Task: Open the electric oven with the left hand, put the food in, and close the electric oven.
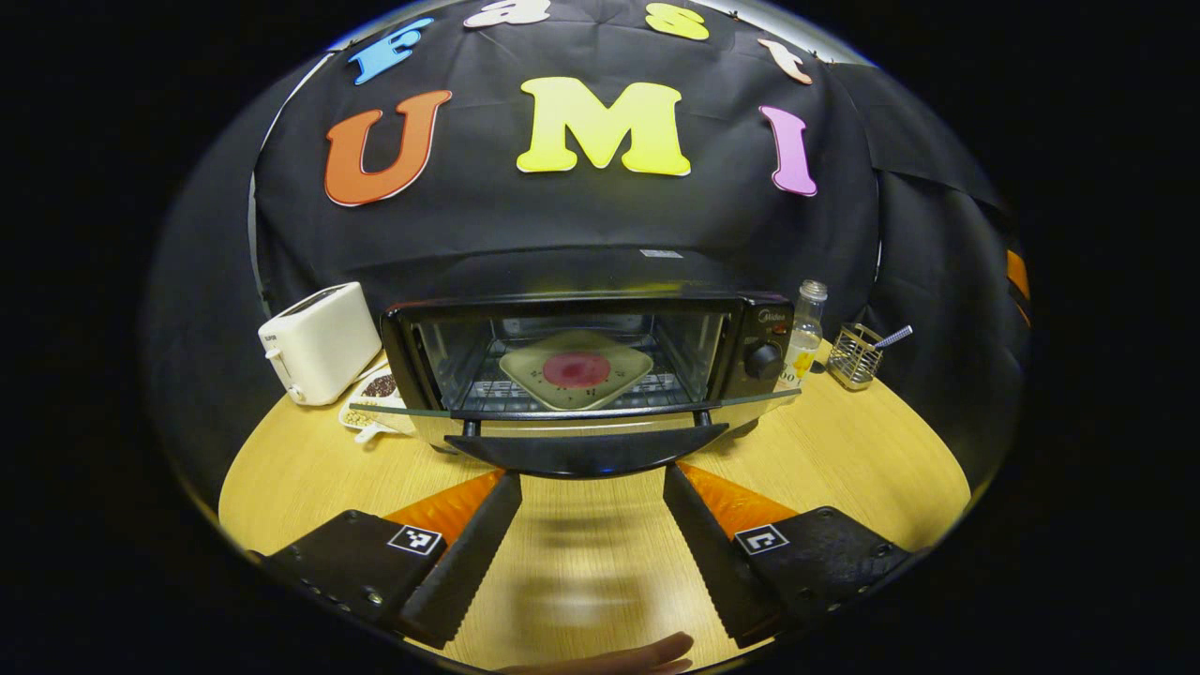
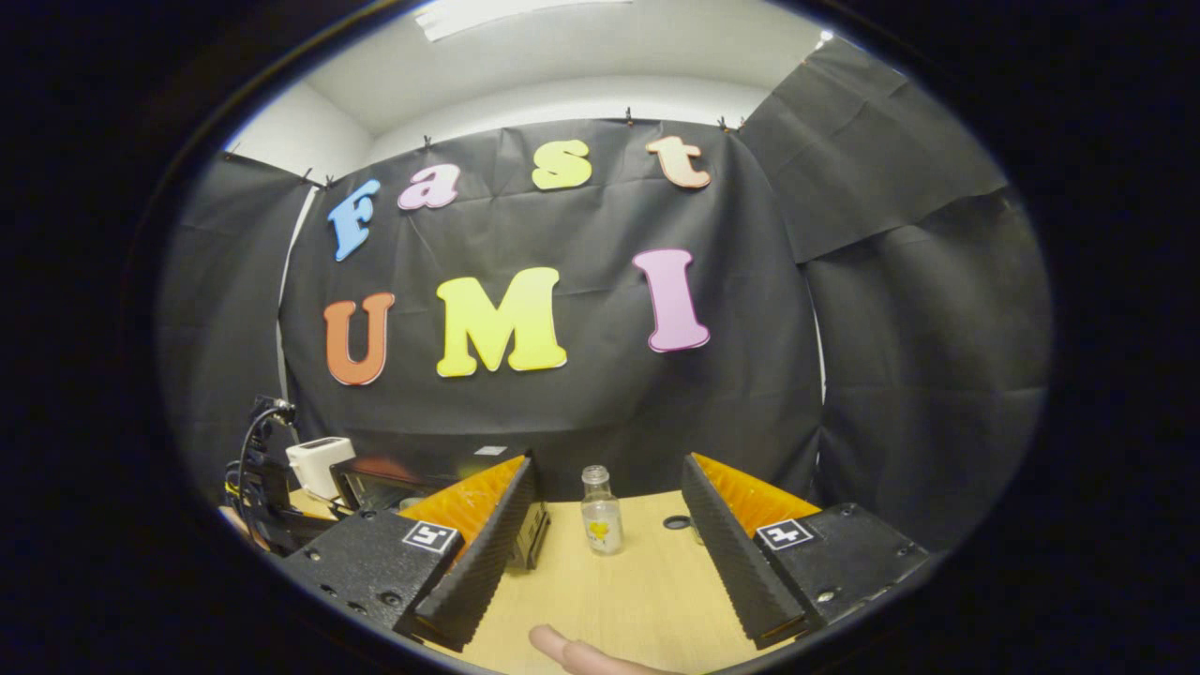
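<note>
The electric oven (image 1: 581,361) is sitting on the wooden table (image 1: 844,450) with its door (image 1: 581,422) hanging open and the plate of food (image 1: 577,368) lying on the rack inside. The left gripper (image 1: 591,487) is hovering just before the door handle, fingers spread wide and holding nothing. The right gripper (image 2: 609,511) is also gaping empty, facing a small bottle (image 2: 600,511).

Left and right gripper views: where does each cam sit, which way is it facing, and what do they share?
Left gripper view: rides the left gripper, low over the table, facing the oven, door down, plate inside; own open fingers and a fingertip below.
Right gripper view: rides the right gripper, higher, facing the booth wall past a small bottle; own open fingers, a fingertip.
Shared: toaster, oven, bottle, table.
</note>
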Demonstrator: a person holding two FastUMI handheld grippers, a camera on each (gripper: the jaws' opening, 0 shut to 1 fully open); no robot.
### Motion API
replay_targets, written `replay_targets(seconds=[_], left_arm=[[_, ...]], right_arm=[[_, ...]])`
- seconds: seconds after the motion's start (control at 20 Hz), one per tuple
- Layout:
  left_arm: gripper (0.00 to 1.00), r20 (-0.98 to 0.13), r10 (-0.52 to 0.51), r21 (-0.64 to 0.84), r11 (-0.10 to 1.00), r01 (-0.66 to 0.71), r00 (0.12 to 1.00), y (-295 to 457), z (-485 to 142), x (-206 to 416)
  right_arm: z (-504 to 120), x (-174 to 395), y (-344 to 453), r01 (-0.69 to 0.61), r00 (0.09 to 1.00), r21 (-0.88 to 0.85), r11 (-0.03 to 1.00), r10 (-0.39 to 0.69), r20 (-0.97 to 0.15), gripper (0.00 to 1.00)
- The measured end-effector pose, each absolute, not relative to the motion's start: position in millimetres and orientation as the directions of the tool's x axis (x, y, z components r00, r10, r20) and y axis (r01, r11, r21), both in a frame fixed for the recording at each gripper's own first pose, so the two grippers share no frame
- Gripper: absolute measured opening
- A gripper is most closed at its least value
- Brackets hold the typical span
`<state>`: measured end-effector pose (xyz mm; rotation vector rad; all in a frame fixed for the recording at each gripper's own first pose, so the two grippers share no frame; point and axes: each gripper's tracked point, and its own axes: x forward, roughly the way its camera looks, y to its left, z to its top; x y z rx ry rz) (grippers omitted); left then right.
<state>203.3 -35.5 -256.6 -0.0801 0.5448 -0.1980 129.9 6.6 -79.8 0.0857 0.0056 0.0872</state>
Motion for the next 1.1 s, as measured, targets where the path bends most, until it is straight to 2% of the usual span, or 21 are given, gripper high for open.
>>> replay_targets(seconds=[0.1,0.15,0.2,0.3,0.35,0.4,0.45,0.7,0.95,1.1], left_arm=[[0.97,-0.474,-0.195,-0.13,0.98,0.152,0.858,-35,-248,219],[0.98,-0.458,-0.186,-0.126,0.982,0.144,0.869,-33,-243,228],[0.98,-0.443,-0.175,-0.119,0.984,0.135,0.879,-30,-240,236],[0.98,-0.428,-0.158,-0.123,0.986,0.116,0.89,-26,-232,245],[0.89,-0.428,-0.156,-0.134,0.985,0.108,0.89,-26,-229,242],[0.9,-0.428,-0.152,-0.145,0.984,0.098,0.891,-24,-225,237],[0.99,-0.425,-0.143,-0.158,0.984,0.083,0.894,-21,-220,230],[0.95,-0.34,-0.158,-0.228,0.97,0.081,0.927,-21,-179,176],[0.95,-0.223,-0.137,-0.204,0.975,0.092,0.965,-20,-122,105],[0.95,-0.16,-0.126,-0.177,0.979,0.097,0.979,-20,-82,60]], right_arm=[[-78,127,-4,-0.056,0.998,0.079,0.995,0.056,0.009,0.96],[-81,124,-8,-0.047,0.999,0.082,0.995,0.047,0.005,1.0],[-83,120,-8,-0.048,0.999,0.089,0.995,0.049,-0.006,0.96],[-83,110,-9,-0.059,0.998,0.1,0.993,0.061,-0.021,0.96],[-84,104,-11,-0.061,0.998,0.104,0.993,0.063,-0.024,0.96],[-84,97,-15,-0.056,0.998,0.108,0.993,0.059,-0.026,0.96],[-83,92,-19,-0.054,0.998,0.108,0.993,0.057,-0.024,0.96],[-80,47,-30,-0.064,0.997,0.11,0.992,0.068,-0.031,0.96],[-68,-17,-38,-0.094,0.996,0.123,0.988,0.095,-0.002,0.96],[-42,-55,-40,-0.092,0.994,0.099,0.991,0.086,0.062,0.96]])
